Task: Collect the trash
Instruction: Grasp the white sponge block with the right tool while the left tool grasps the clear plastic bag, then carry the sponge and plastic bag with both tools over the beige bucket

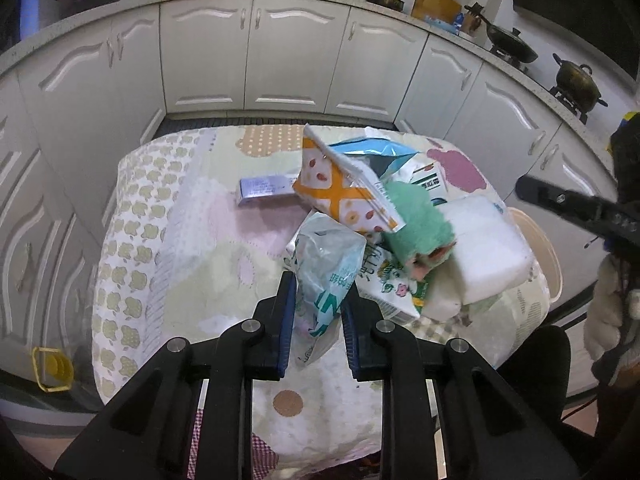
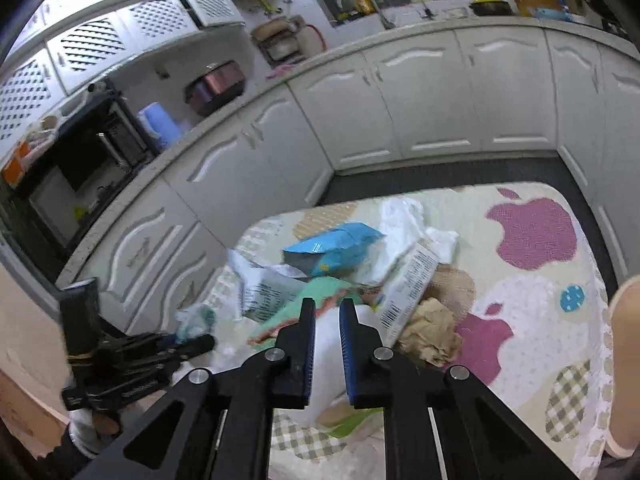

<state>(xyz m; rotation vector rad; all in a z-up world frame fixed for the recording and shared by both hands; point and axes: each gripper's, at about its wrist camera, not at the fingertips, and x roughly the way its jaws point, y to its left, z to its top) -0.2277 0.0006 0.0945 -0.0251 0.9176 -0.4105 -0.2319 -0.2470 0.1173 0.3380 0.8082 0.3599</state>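
A heap of trash lies on a small table with a patterned cloth point(image 1: 168, 240). My left gripper point(image 1: 318, 296) is shut on a crumpled clear plastic wrapper with green print point(image 1: 328, 268). Behind it are an orange and white snack bag point(image 1: 344, 188), a green cloth point(image 1: 416, 220), a white foam block point(image 1: 484, 244) and a blue packet point(image 1: 372, 152). My right gripper point(image 2: 327, 312) has its jaws narrowly apart over the white foam block point(image 2: 328, 344); whether they pinch it is unclear. Beside it lie a barcoded carton point(image 2: 408, 284) and a crumpled brown paper point(image 2: 432, 332).
A small silver box point(image 1: 264, 190) lies alone left of the heap. A beige bin rim point(image 1: 540, 248) sits at the table's right edge. White kitchen cabinets point(image 1: 288, 52) surround the table. A yellow object point(image 1: 52, 368) is on the floor at left.
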